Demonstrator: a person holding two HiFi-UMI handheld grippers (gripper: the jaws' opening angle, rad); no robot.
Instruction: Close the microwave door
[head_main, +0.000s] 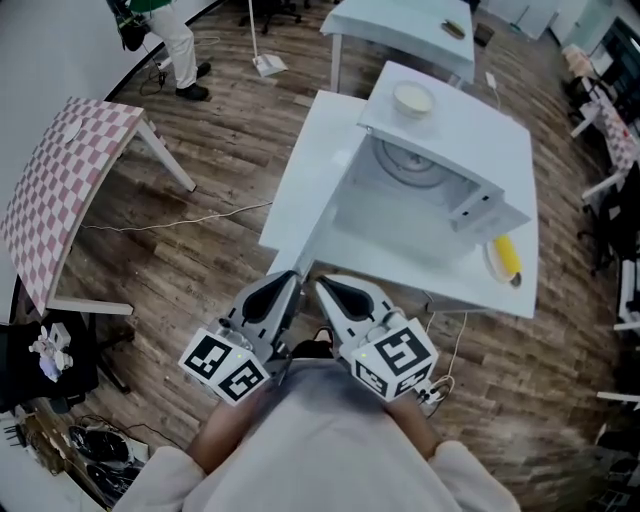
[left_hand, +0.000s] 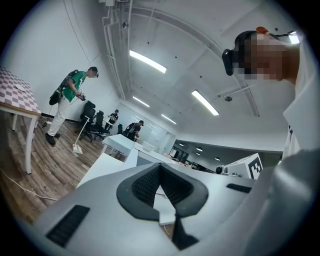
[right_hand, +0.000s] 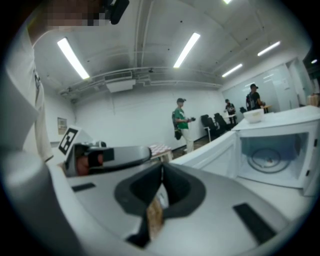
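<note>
Left gripper (head_main: 288, 282) & right gripper (head_main: 324, 288) are both closed w/ nothing btw the jaws, side by side just short of the white table (head_main: 300, 165). Microwave (head_main: 470, 140) stands on it w/ its door (head_main: 330, 205) swung wide open and a bowl (head_main: 413, 99) on top. Banana (head_main: 507, 257) on a plate (head_main: 491, 264) beside it shows in head view only.

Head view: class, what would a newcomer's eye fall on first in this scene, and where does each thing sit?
The white microwave at centre right stands with its door swung wide open, a bowl on top and a banana on a plate beside it. Below, the left gripper and right gripper sit side by side near the door's free edge, fingers shut and empty.
</note>
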